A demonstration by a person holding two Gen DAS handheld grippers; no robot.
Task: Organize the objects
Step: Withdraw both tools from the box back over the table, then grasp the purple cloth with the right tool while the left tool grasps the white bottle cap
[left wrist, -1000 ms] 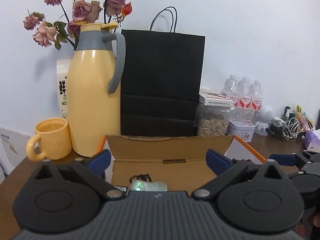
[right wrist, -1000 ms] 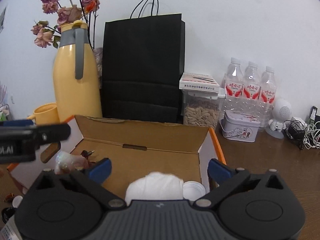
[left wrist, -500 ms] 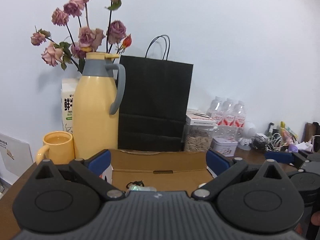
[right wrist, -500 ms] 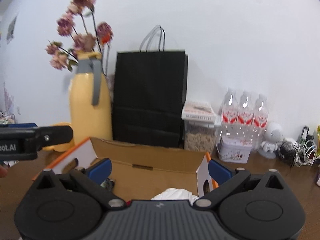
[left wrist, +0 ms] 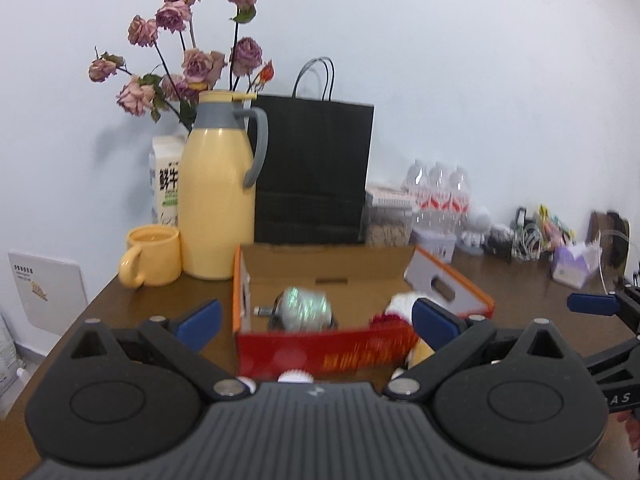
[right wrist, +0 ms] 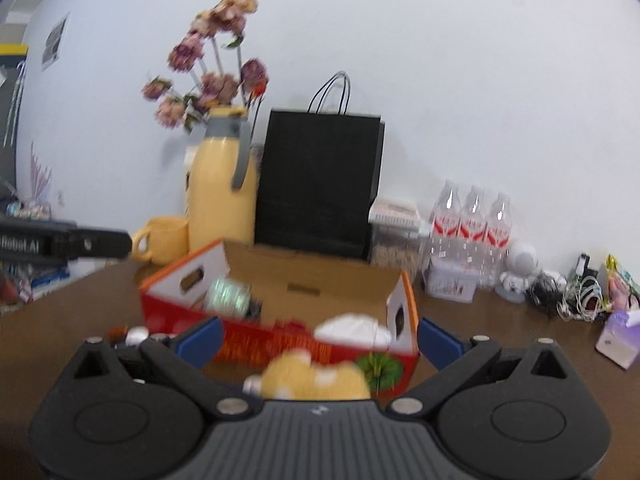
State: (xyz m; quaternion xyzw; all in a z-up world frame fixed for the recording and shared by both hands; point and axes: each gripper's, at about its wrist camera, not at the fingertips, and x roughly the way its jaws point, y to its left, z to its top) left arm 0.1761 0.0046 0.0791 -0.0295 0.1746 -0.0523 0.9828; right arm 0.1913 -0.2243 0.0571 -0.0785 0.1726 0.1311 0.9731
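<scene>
Two grippers: we hold the left gripper (left wrist: 316,318) and the right gripper (right wrist: 320,338) with jaws spread wide, nothing between them, both hanging back from the box.
Box: the open cardboard box (left wrist: 320,272) sits mid-table, its far wall close to the black paper bag (left wrist: 314,172); flaps stand out at either end.
Inside: a shiny wrapped bundle (left wrist: 306,306) lies toward the box's left end, a white soft wad (right wrist: 352,330) at its right end.
Outside: a yellow plush toy (right wrist: 316,376) rests against the box's near wall at the right end, just ahead of our right gripper; small caps (right wrist: 136,334) lie off the near left corner. We judge these the things left to put away.
Handling: the plush looks light and squashy, so we would pinch across its body; it should not slip. Blur hides its exact shape.
Neighbours: yellow jug (left wrist: 218,200) and mug (left wrist: 152,256) stand near the table's far left corner, well apart from our reach.
</scene>
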